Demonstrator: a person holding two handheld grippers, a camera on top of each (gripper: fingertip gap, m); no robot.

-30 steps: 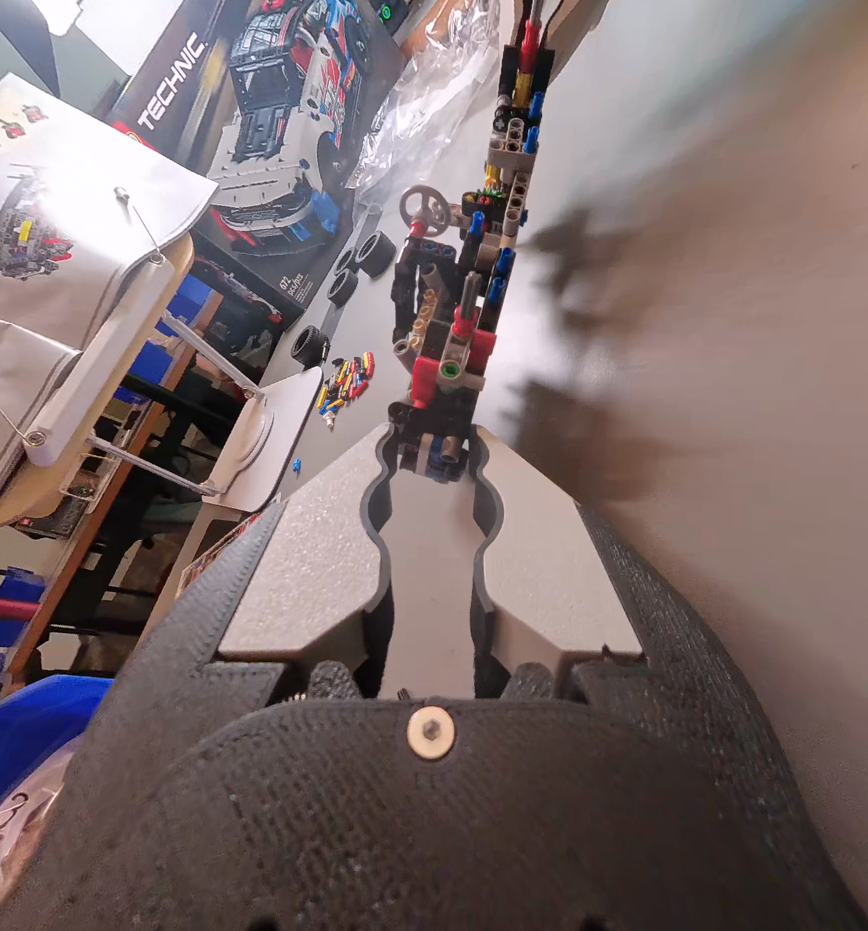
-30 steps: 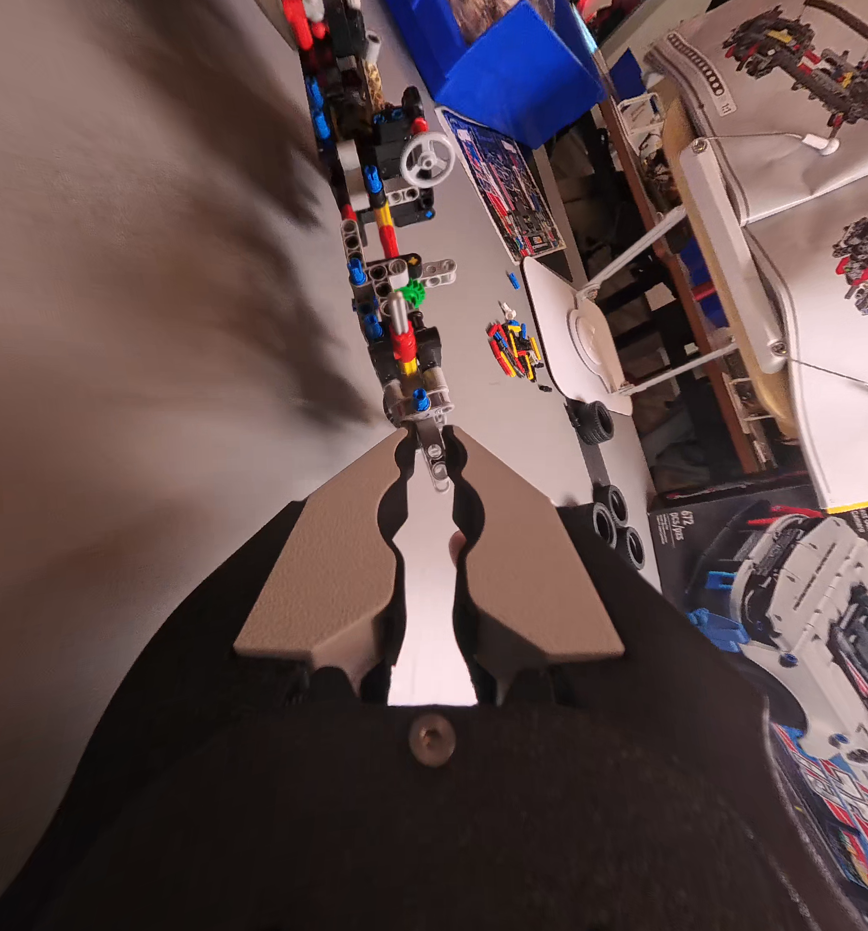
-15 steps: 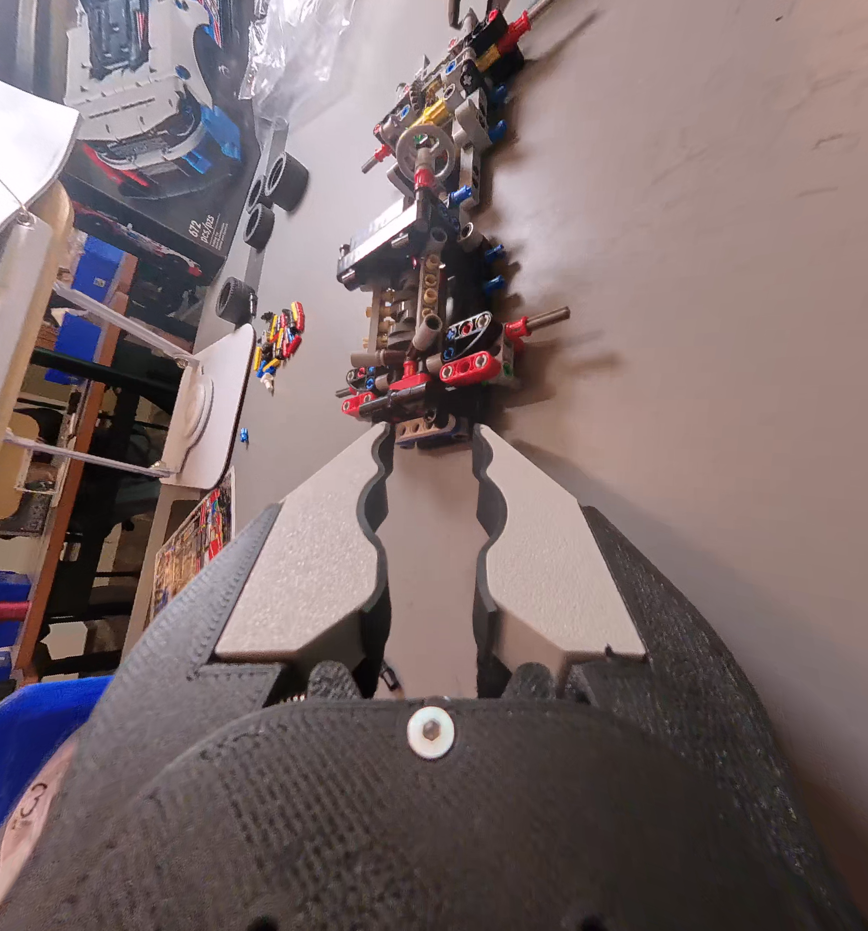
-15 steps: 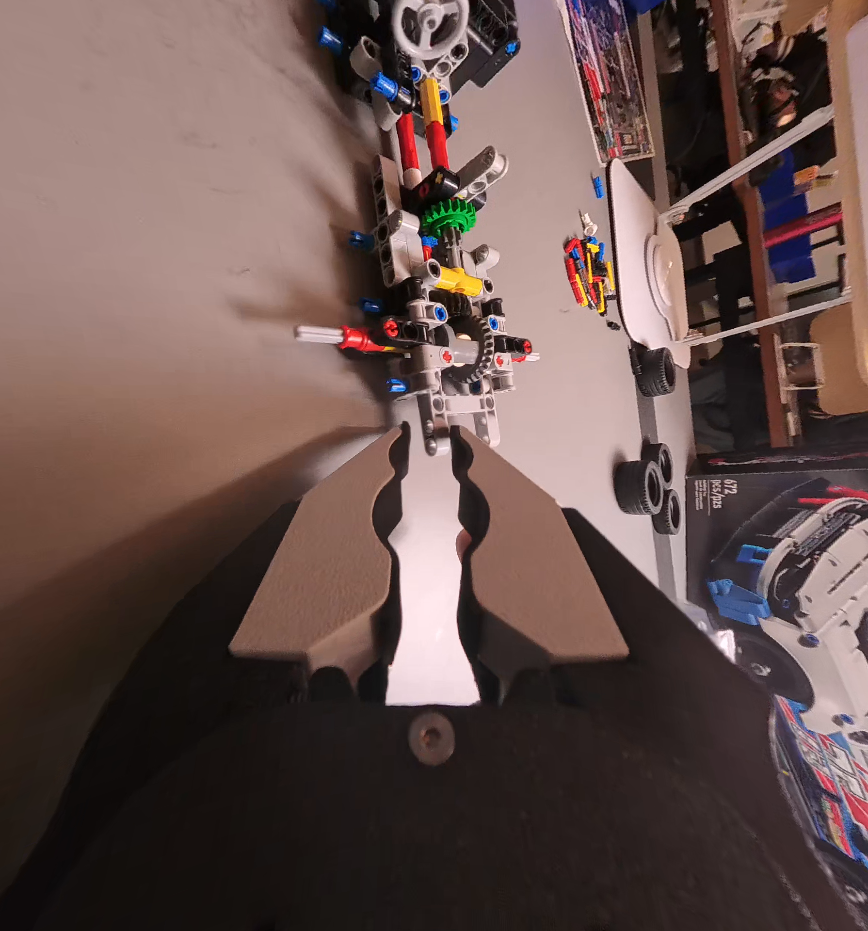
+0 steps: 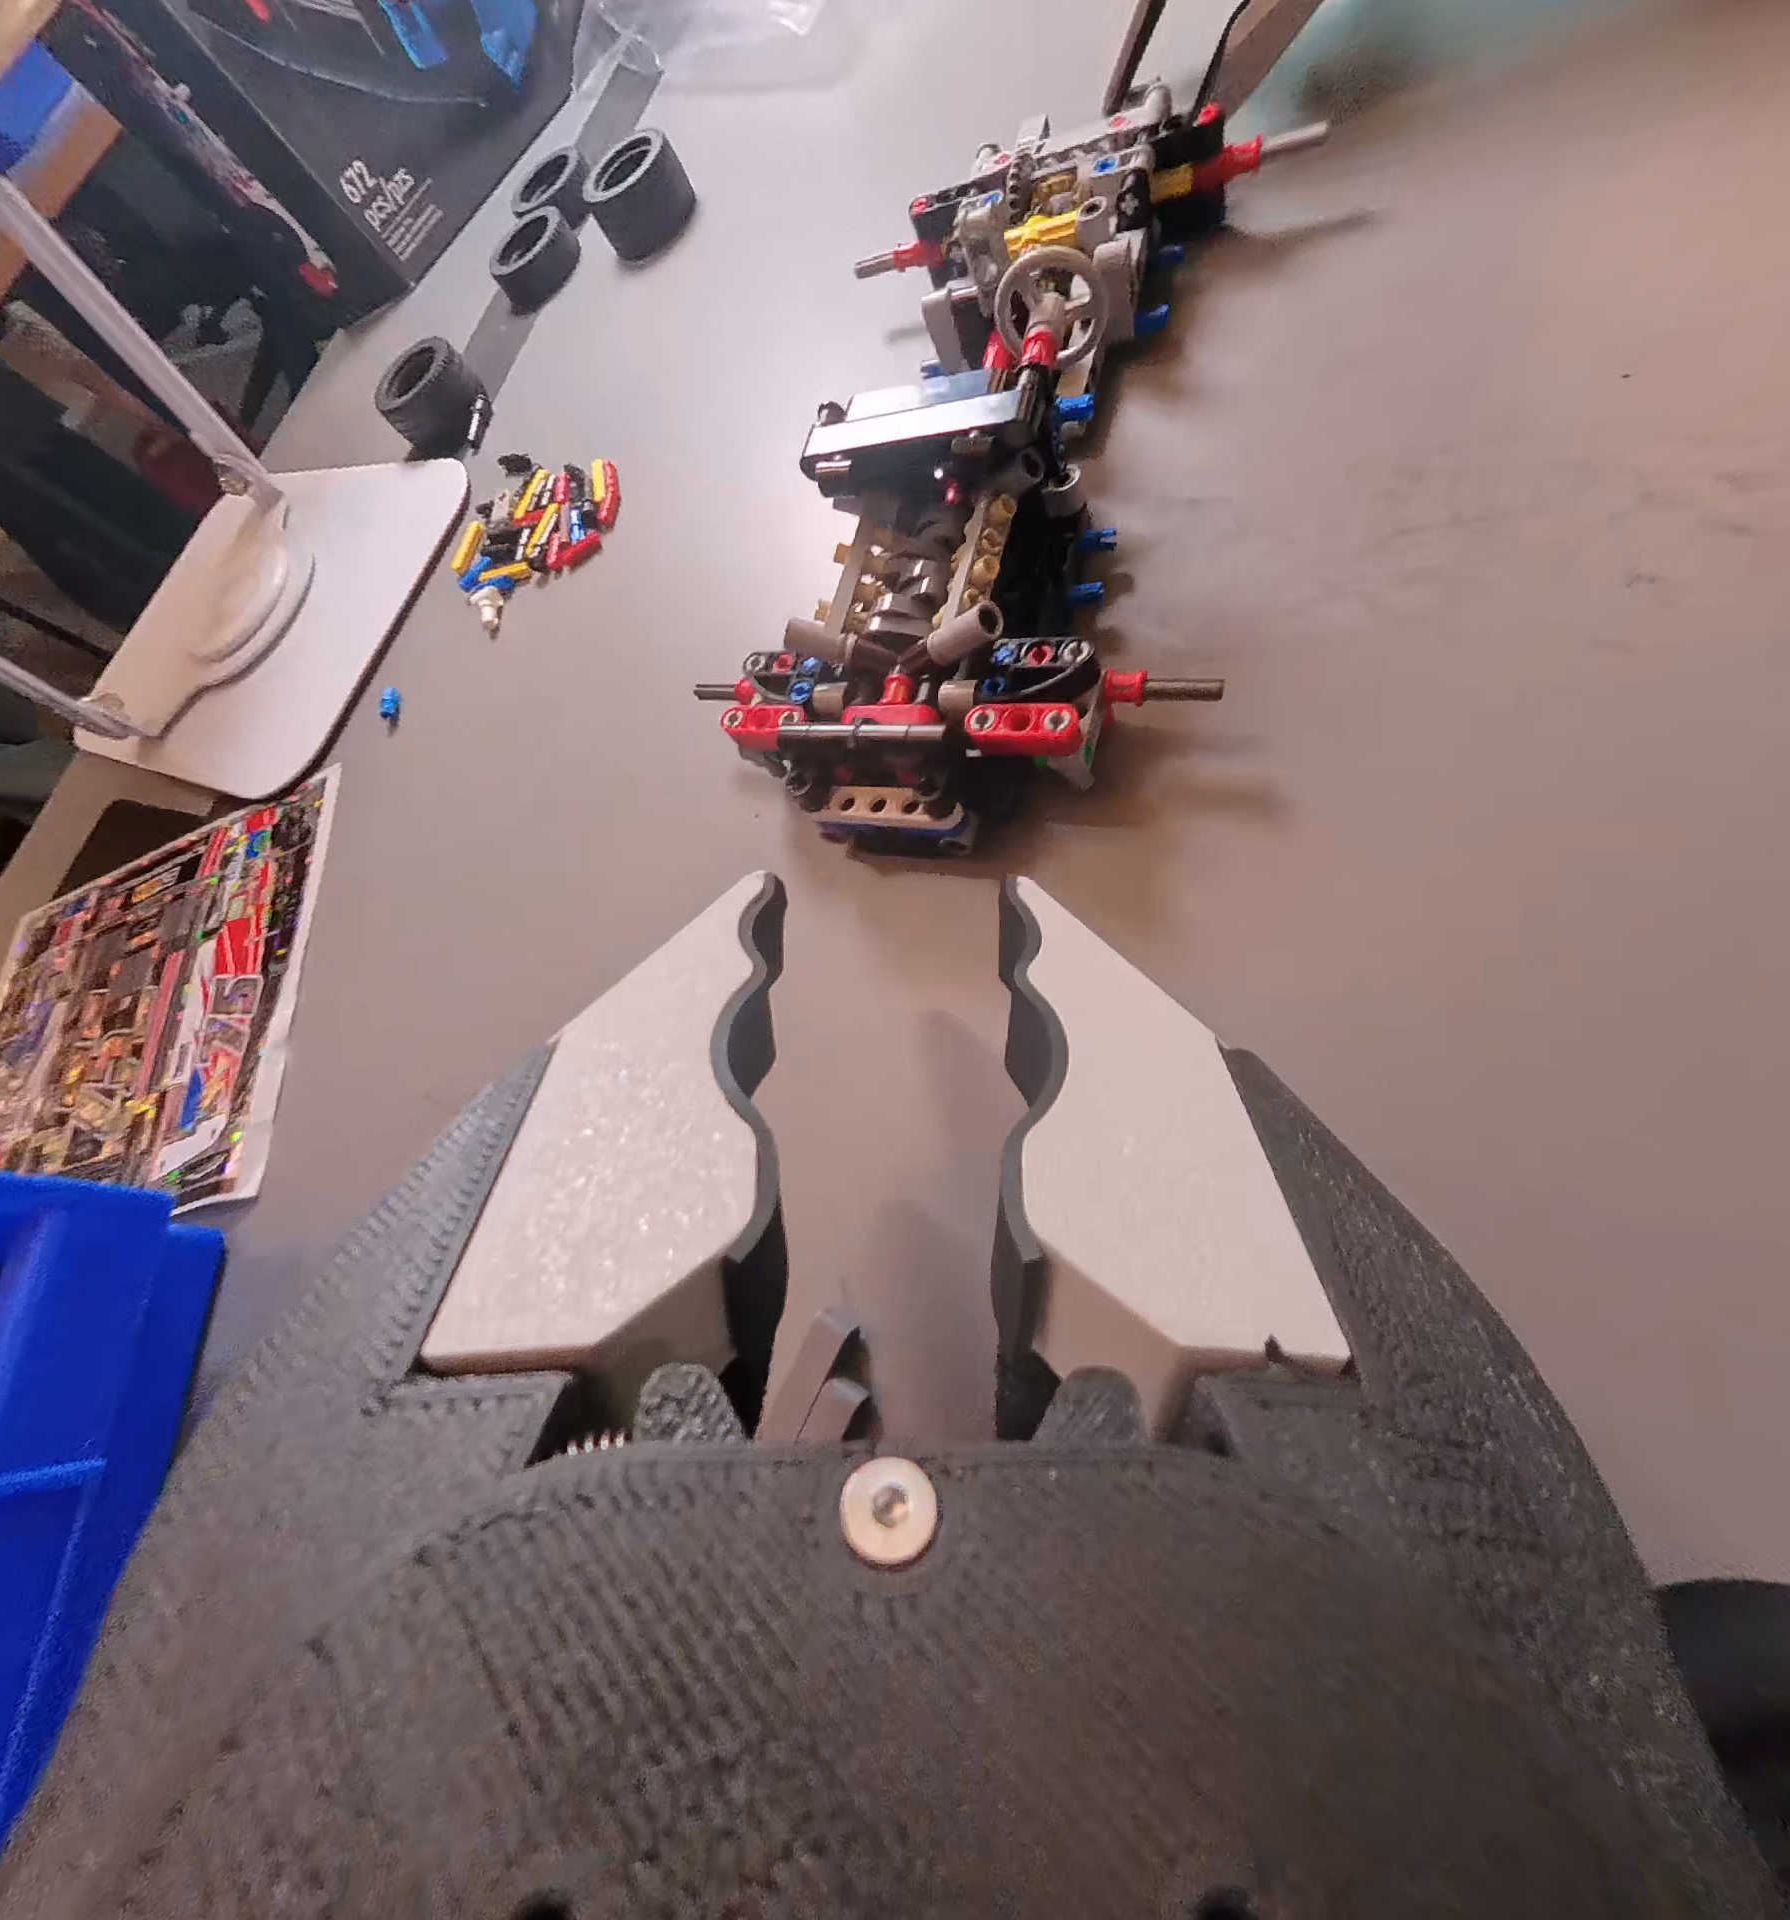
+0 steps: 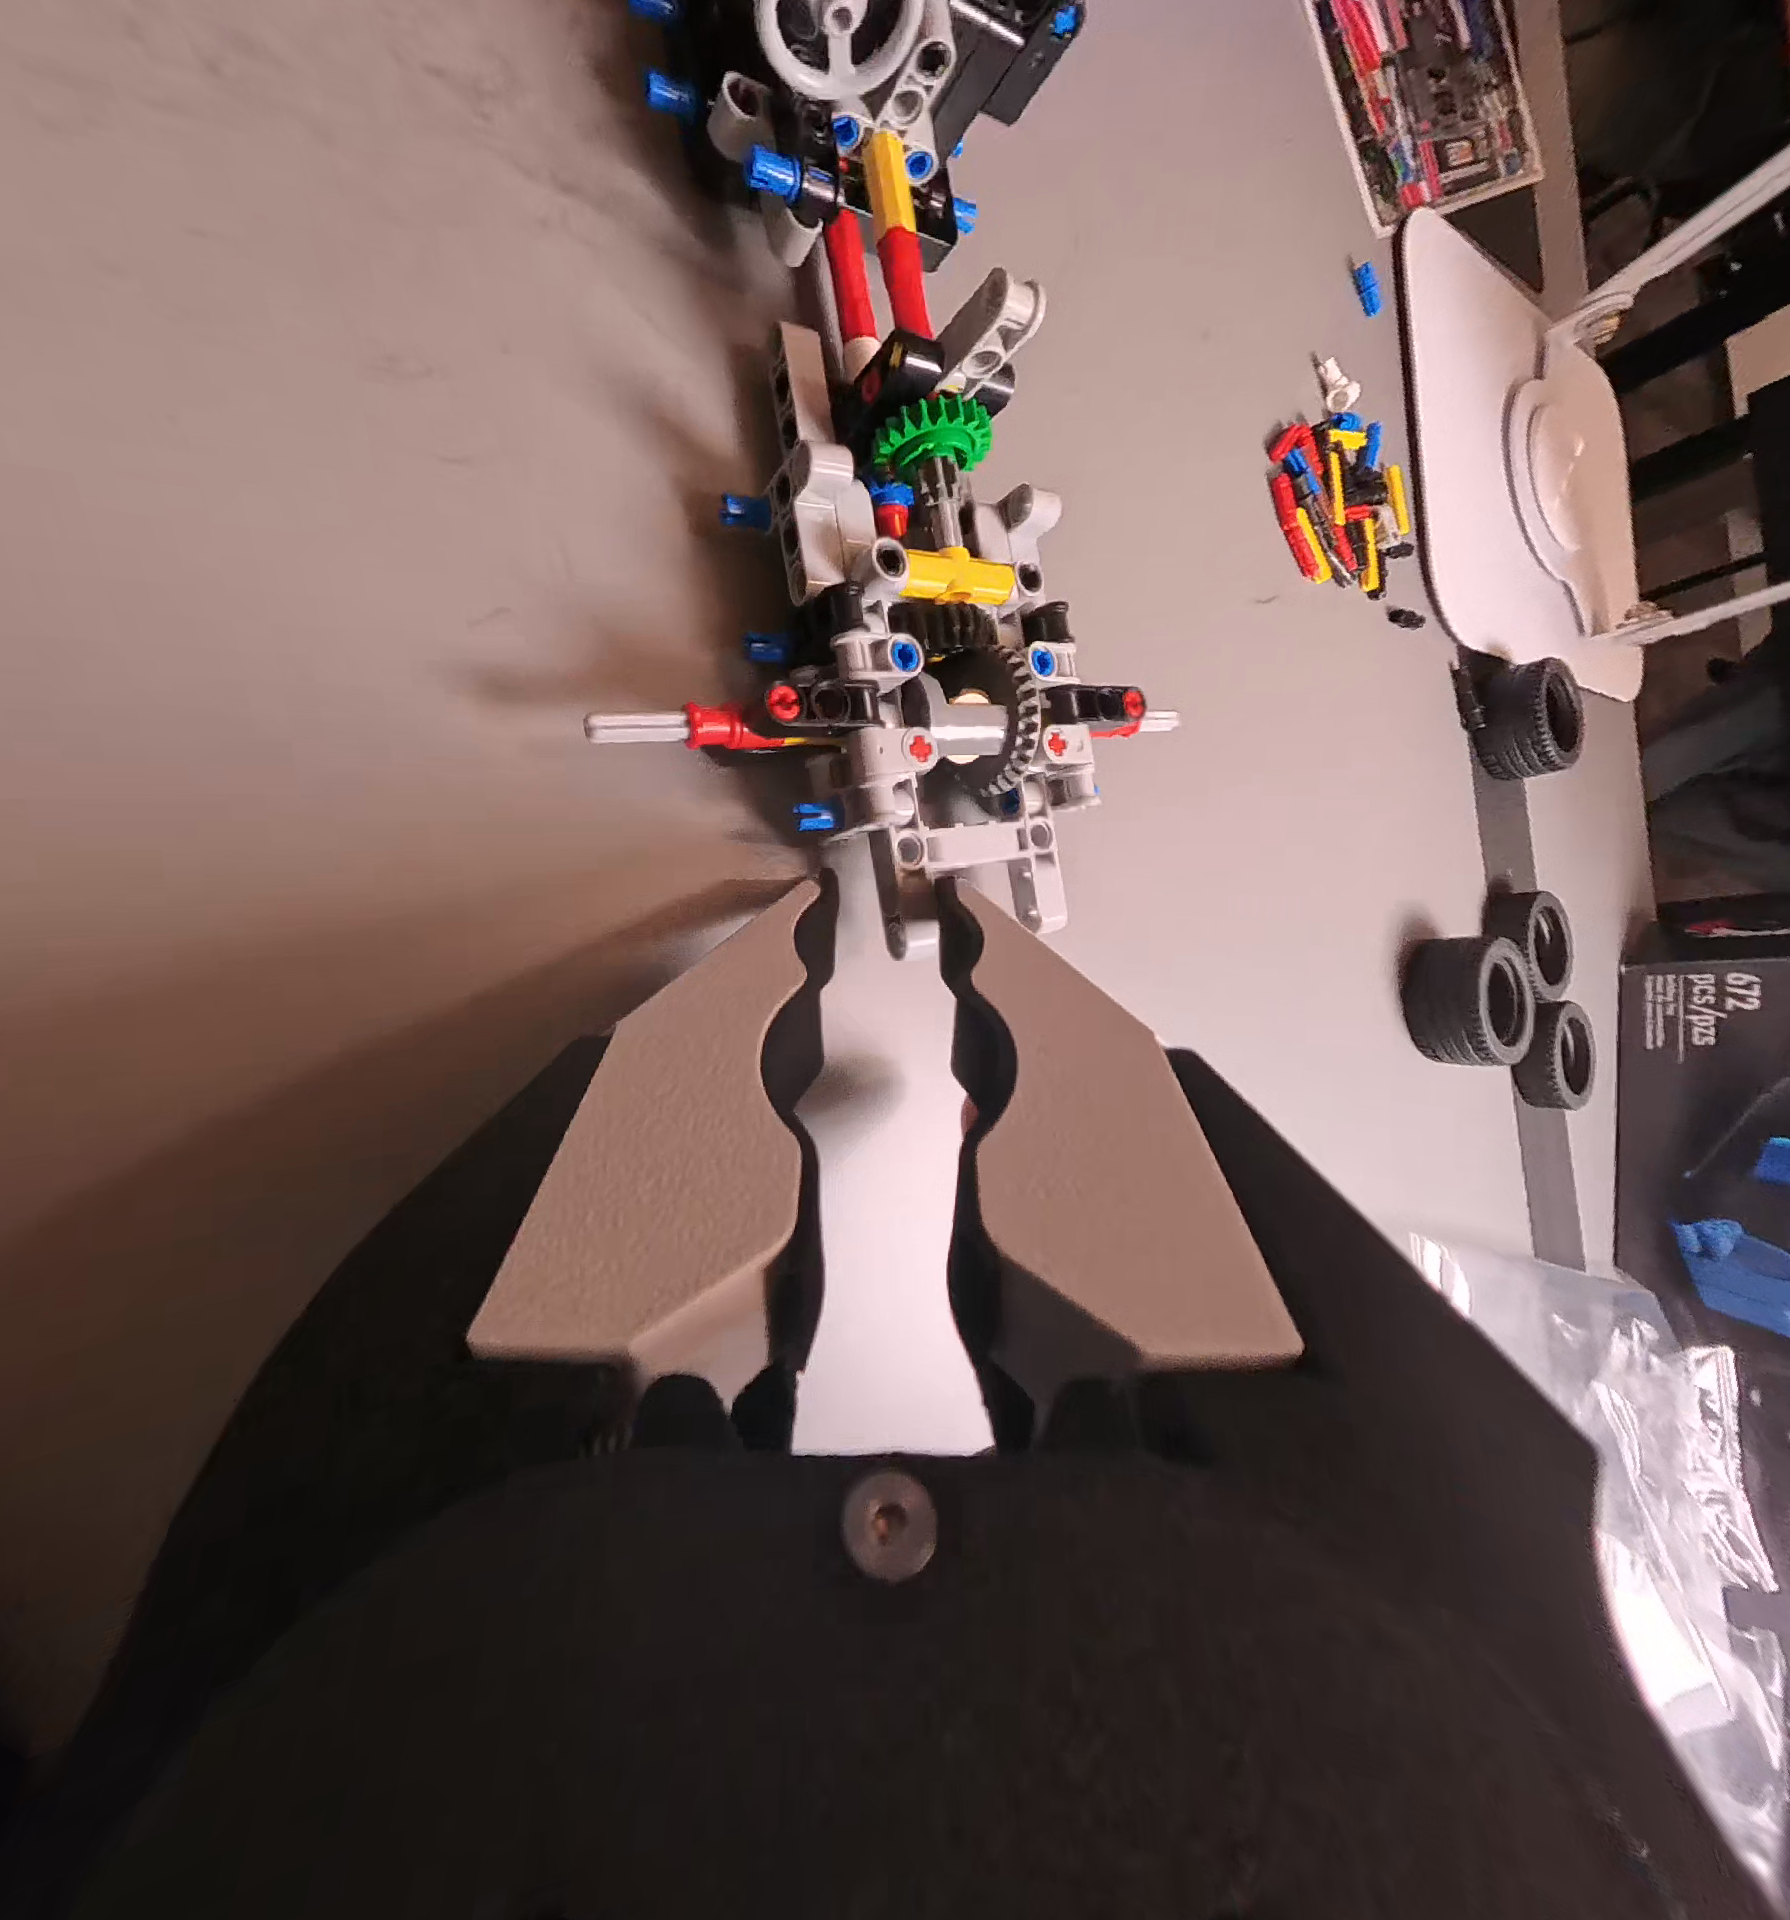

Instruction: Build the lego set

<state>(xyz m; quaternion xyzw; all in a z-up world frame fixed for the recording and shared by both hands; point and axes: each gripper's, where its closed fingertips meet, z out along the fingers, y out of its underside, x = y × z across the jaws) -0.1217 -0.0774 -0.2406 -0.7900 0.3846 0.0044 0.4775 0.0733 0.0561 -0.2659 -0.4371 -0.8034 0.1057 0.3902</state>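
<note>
- Chassis [image 5: 958,582], the half-built lego frame, is lying flat on the grey table [image 5: 1442,727], running from the centre of the left wrist view up toward its upper right.
- I am judging it light but fragile: a stiff spine of beams with thin axles, pins and gears sticking out that would pop loose or bend under a careless squeeze.
- I am reckoning the safest holds are the solid beam ends, not the cross axles, the steering wheel [image 5: 1052,296] or the green gear [image 6: 930,436].
- Left tool [image 5: 883,902] is sitting spread wide and holding nothing, its tips just short of the chassis's near end, apart from it, with bare table between the fingers.
- Right tool [image 6: 878,902] is working at the opposite end; its fingers are standing narrow around a thin grey beam [image 6: 889,914] that projects from the chassis in the middle of the right wrist view.
- I am seeing that beam lying between the tips, but I cannot tell whether the pads are actually pinching it or only flanking it.
- Loose small pieces [image 5: 538,525] are lying in a pile at centre left of the left wrist view, well apart from both tools, beside a white stand base [image 5: 278,613].
- Four black tyres [image 6: 1493,997] are standing at the right of the right wrist view, next to the set's box [image 6: 1743,1091].
- I am expecting any lift to need both ends supported, since the long frame could flex and part at a joint.
</note>
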